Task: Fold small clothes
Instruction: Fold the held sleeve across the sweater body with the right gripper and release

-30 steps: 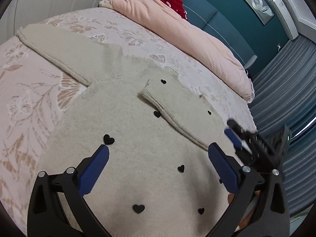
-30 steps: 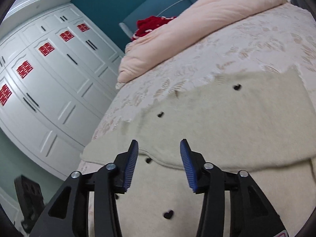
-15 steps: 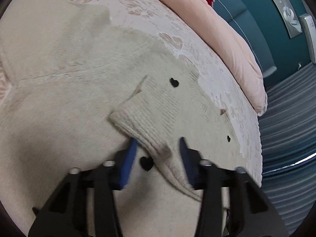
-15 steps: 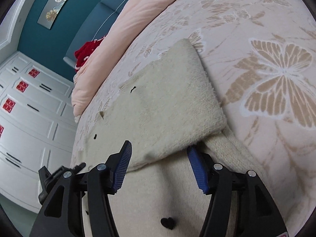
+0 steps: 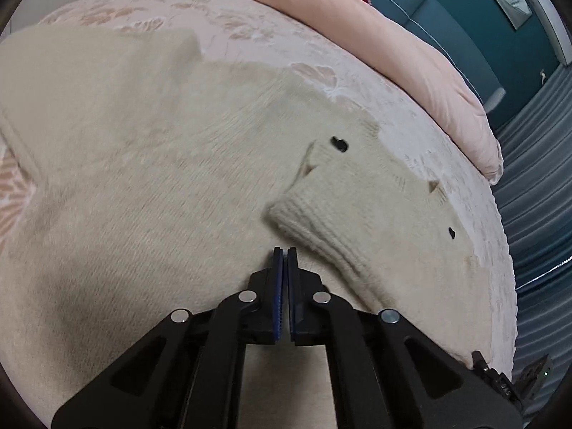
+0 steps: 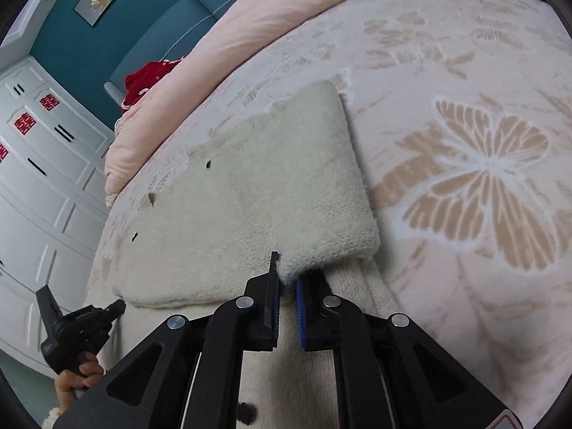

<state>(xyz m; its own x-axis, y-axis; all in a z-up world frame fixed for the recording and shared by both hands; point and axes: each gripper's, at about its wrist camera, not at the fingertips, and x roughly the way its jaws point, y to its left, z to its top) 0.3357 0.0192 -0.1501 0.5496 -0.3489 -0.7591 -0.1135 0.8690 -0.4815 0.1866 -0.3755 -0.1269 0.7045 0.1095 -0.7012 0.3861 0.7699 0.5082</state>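
Note:
A cream knit sweater (image 5: pixel 143 178) with small black hearts lies spread on the bed. One sleeve (image 5: pixel 357 214) is folded across its body, ribbed cuff (image 5: pixel 304 221) toward me. My left gripper (image 5: pixel 285 250) is shut, its tips pressed on the knit just beside the cuff; whether fabric is pinched is hidden. In the right wrist view the sweater (image 6: pixel 250 196) has its other sleeve folded over. My right gripper (image 6: pixel 286 275) is shut on that folded sleeve's edge (image 6: pixel 321 250). The left gripper (image 6: pixel 82 321) shows at lower left.
The bed cover (image 6: pixel 482 178) is pale pink with tan butterflies. A pink duvet (image 5: pixel 375 35) and a red cloth (image 6: pixel 146 82) lie by the teal headboard. White wardrobes (image 6: pixel 43 178) stand left. Blue curtains (image 5: pixel 536 214) hang past the bed's edge.
Both grippers closed. The left dropped to the sweater and shut beside the cuff. The right moved in and shut on the folded sleeve's edge.

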